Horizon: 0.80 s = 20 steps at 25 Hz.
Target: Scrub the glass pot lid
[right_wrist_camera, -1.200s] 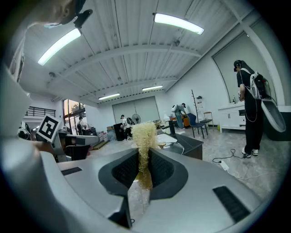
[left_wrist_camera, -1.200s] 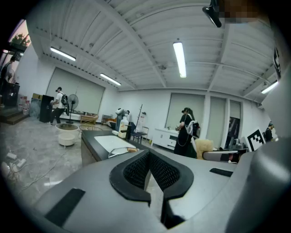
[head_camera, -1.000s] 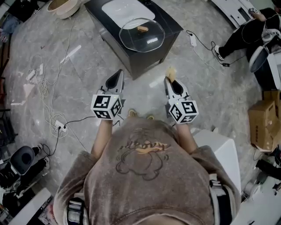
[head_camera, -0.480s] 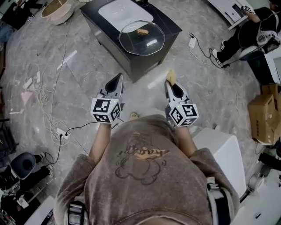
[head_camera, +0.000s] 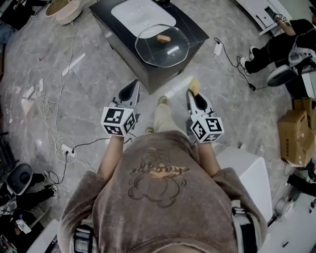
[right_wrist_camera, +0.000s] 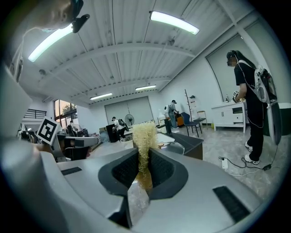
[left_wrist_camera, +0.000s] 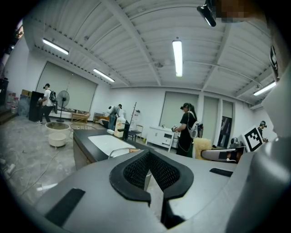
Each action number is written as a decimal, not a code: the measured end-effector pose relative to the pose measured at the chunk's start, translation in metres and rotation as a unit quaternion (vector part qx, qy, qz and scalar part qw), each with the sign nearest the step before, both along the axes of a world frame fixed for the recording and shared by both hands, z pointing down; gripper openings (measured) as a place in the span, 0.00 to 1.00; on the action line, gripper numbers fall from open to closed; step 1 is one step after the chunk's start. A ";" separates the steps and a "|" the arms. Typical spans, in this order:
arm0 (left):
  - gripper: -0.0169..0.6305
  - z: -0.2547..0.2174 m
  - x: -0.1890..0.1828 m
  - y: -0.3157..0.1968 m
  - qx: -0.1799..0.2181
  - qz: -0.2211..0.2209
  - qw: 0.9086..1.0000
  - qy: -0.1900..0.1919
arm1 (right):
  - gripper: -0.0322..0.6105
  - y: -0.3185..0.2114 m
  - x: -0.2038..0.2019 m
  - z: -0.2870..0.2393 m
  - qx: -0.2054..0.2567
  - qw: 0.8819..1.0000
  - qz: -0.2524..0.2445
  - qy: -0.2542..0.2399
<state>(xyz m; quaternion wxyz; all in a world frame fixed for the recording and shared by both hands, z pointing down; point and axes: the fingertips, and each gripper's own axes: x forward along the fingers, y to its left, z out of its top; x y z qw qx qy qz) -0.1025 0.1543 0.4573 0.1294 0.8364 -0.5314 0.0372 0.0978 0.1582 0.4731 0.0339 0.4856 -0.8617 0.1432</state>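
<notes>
Though both closed, only right tongs [right_wrist_camera: 144,159] on scrubber [right_wrist_camera: 144,132].

The lid [head_camera: 162,45] is a clear glass dome with a small brown knob. It lies rim down on the near corner of a dark counter [head_camera: 196,30], just beside a white sink [head_camera: 138,12]. The scrubber [right_wrist_camera: 144,136], a pale yellow fibrous tuft, is clamped upright in the right gripper [right_wrist_camera: 143,159], well apart from the lid.
</notes>
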 end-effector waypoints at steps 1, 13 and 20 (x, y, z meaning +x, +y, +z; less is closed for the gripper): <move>0.05 0.001 0.000 -0.008 0.000 0.000 1.000 0.000 | 0.12 -0.008 0.001 0.002 -0.001 1.000 0.000 0.000; 0.05 -0.022 -0.002 -0.135 0.010 -0.003 1.000 -0.010 | 0.12 -0.143 -0.006 -0.010 -0.006 1.000 -0.018 -0.019; 0.05 -0.038 0.012 -0.210 0.024 -0.017 1.000 -0.005 | 0.12 -0.223 0.008 -0.021 0.000 0.999 -0.037 -0.022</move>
